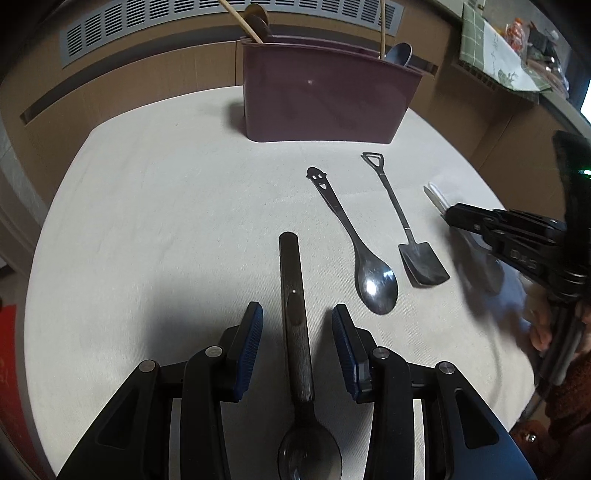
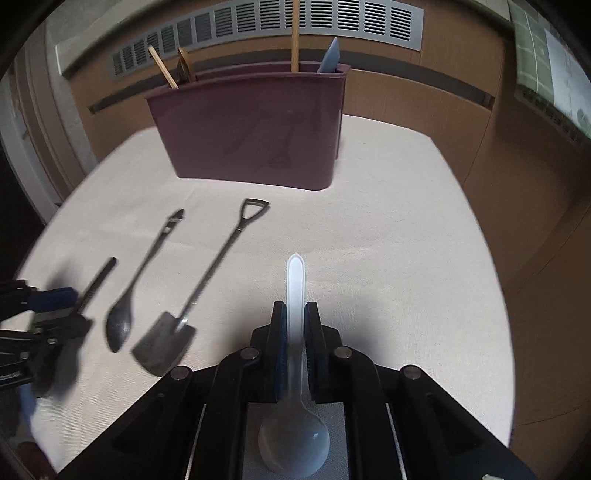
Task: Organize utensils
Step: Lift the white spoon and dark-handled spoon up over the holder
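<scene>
My left gripper [image 1: 297, 314] is open, its blue pads on either side of the handle of a dark spoon [image 1: 295, 314] that lies on the white tablecloth [image 1: 147, 221]. My right gripper [image 2: 295, 306] is shut on the handle of a translucent white spoon [image 2: 295, 288], its bowl near the camera. A steel spoon with a smiley handle [image 1: 354, 243] and a small shovel-shaped spoon [image 1: 402, 218] lie side by side between the grippers. A maroon utensil holder [image 1: 325, 92] stands at the back of the table with several utensils in it.
The holder also shows in the right wrist view [image 2: 255, 129], holding chopsticks [image 2: 294, 37] and a blue utensil [image 2: 330, 57]. Brown panels with a grey vent [image 2: 295, 18] run behind the table. A cluttered shelf [image 1: 517, 48] is at far right.
</scene>
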Demonstrator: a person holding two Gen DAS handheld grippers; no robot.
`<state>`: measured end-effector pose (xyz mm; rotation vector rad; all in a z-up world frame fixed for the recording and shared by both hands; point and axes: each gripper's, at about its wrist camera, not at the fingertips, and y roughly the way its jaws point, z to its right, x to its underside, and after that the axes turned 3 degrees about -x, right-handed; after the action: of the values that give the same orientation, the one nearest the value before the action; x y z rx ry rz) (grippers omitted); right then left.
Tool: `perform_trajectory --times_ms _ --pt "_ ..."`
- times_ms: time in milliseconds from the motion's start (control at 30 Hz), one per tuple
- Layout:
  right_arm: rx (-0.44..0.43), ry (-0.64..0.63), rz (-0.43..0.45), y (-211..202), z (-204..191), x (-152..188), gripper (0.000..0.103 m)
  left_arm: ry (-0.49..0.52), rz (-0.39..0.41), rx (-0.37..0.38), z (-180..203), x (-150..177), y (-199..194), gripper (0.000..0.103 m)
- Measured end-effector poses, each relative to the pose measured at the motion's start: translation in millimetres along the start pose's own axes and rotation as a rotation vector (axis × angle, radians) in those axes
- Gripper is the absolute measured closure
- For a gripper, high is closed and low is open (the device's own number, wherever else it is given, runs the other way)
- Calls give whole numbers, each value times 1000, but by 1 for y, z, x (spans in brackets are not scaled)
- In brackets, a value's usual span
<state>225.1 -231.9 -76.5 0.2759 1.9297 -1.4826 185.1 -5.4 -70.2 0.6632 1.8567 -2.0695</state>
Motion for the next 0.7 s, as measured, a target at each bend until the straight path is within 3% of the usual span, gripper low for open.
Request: perform_trajectory --times_ms 133,300,467,700 --pt "-19 4 47 -15 -1 6 94 33 -22 -28 4 -8 5 66" --pt "-37 -17 95 -34 -5 7 94 29 -6 -23 0 -13 8 90" --pt "-49 -29 124 -45 -8 6 94 -34 27 34 -8 -8 -2 91" --pt "-82 -22 165 -59 -7 6 94 -104 190 113 -14 -6 -55 91"
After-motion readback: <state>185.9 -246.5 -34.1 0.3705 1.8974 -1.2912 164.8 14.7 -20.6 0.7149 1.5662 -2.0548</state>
